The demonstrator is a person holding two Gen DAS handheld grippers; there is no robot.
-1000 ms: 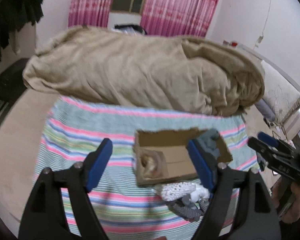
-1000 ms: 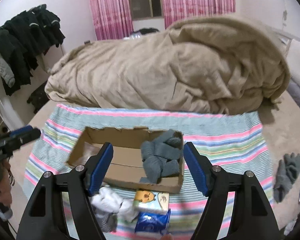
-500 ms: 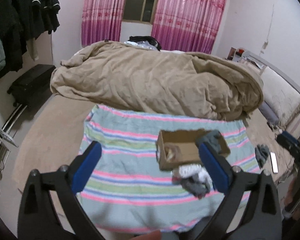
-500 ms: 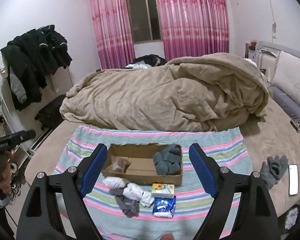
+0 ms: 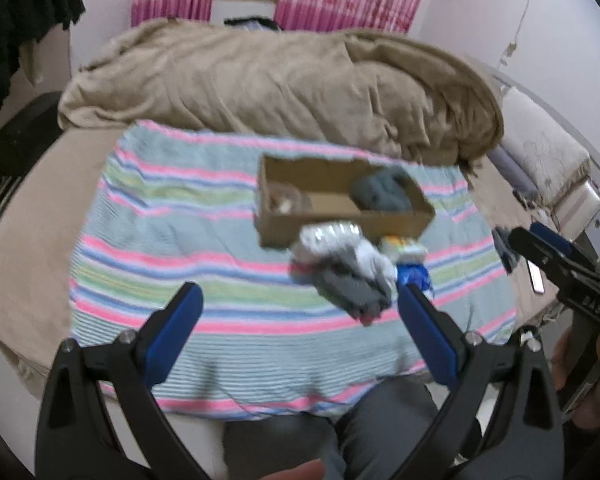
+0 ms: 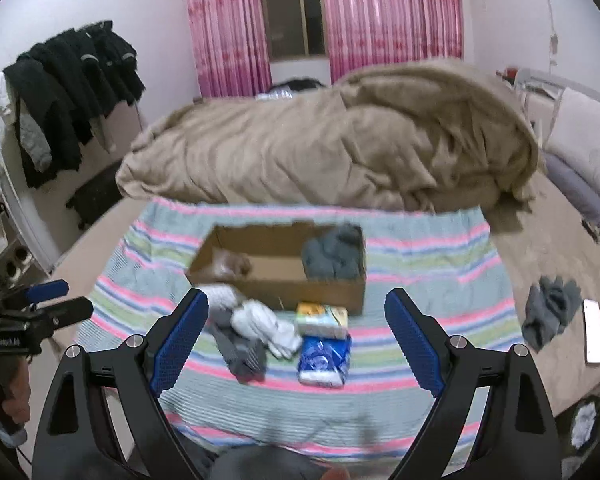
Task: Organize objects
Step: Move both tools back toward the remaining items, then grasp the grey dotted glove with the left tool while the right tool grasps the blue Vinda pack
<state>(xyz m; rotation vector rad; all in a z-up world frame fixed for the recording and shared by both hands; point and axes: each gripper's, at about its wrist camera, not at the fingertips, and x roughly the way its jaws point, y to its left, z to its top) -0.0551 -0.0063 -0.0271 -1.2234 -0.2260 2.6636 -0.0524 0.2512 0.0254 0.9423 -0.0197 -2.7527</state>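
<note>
Striped blanket (image 6: 400, 248) on the bed carries a cardboard box (image 6: 284, 280) already holding grey socks (image 6: 334, 258); white socks (image 6: 266, 326) and packets (image 6: 324, 360) wait just before it. Both tongs, left (image 5: 298, 332) and right (image 6: 296, 338), hover open, empty.

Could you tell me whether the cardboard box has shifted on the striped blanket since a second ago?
No. The cardboard box sits on the same pink stripe of the striped blanket, its front wall beside the white socks; only the cameras moved.
</note>
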